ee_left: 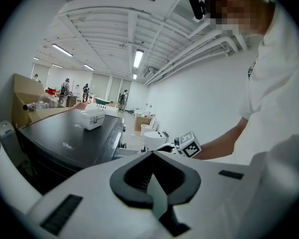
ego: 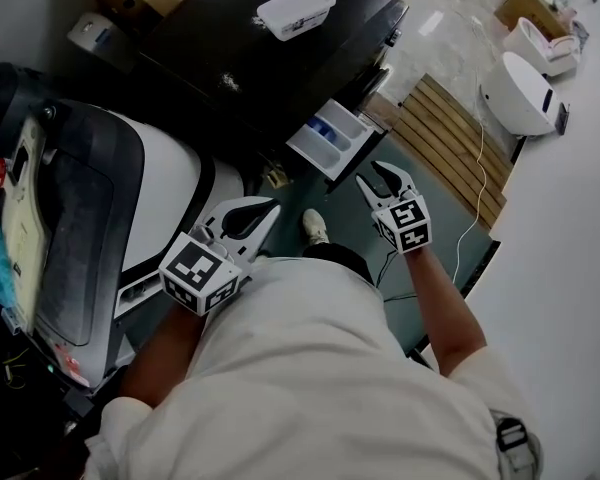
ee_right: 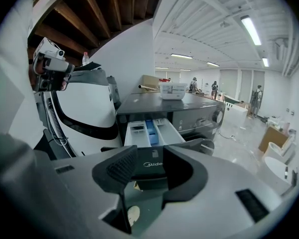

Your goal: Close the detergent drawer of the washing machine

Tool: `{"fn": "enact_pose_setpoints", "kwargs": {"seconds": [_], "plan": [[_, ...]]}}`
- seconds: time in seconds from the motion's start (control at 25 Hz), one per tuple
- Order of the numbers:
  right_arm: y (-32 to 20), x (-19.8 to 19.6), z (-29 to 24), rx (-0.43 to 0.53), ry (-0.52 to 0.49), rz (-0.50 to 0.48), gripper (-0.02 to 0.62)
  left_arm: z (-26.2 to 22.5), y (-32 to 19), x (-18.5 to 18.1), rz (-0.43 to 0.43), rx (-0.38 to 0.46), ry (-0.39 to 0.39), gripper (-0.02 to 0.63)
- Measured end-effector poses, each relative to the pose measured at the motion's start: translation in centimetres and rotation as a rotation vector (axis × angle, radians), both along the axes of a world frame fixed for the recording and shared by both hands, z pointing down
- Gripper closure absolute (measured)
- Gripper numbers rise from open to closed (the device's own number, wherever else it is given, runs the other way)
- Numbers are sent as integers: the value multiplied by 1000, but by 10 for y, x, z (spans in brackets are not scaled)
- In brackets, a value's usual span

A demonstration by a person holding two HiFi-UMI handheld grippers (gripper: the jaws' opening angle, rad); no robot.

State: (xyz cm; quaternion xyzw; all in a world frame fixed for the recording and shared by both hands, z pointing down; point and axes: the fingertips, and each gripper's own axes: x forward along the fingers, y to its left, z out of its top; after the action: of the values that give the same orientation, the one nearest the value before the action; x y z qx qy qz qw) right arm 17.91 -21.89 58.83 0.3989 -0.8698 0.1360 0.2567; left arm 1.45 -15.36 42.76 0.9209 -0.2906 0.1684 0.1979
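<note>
The black washing machine (ego: 280,58) stands ahead with its white detergent drawer (ego: 330,140) pulled out, a blue insert in its middle compartment. My right gripper (ego: 385,180) is open, just in front of the drawer's front panel. In the right gripper view the drawer (ee_right: 149,131) lies straight ahead and its dark labelled front shows between the parted jaws of that gripper (ee_right: 152,156). My left gripper (ego: 272,208) hangs lower left of the drawer, shut with nothing in it. In the left gripper view its tips (ee_left: 152,153) meet, and the right gripper's marker cube (ee_left: 188,144) shows beyond.
A white plastic box (ego: 296,11) rests on the machine's top. A large white and black appliance (ego: 130,198) stands at the left. A wooden slatted pallet (ego: 450,138), a white cable and a round white device (ego: 520,93) are on the floor at the right. The person's shoe (ego: 316,226) is below the drawer.
</note>
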Motion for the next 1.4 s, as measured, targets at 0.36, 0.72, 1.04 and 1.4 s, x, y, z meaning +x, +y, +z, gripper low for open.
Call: {"fn": "enact_pose_setpoints", "kwargs": {"seconds": [0.36, 0.72, 1.04, 1.4], "plan": [[-15, -3, 8, -10, 10, -55, 447, 3, -17, 5, -31, -13, -10, 609], [-16, -5, 10, -24, 3, -105, 446, 5, -26, 7, -51, -16, -6, 609], [-18, -5, 10, -30, 1, -134, 445, 6, -31, 6, -75, -15, -3, 609], [-21, -7, 11, -35, -3, -142, 445, 7, -34, 5, -88, -19, 8, 609]]}}
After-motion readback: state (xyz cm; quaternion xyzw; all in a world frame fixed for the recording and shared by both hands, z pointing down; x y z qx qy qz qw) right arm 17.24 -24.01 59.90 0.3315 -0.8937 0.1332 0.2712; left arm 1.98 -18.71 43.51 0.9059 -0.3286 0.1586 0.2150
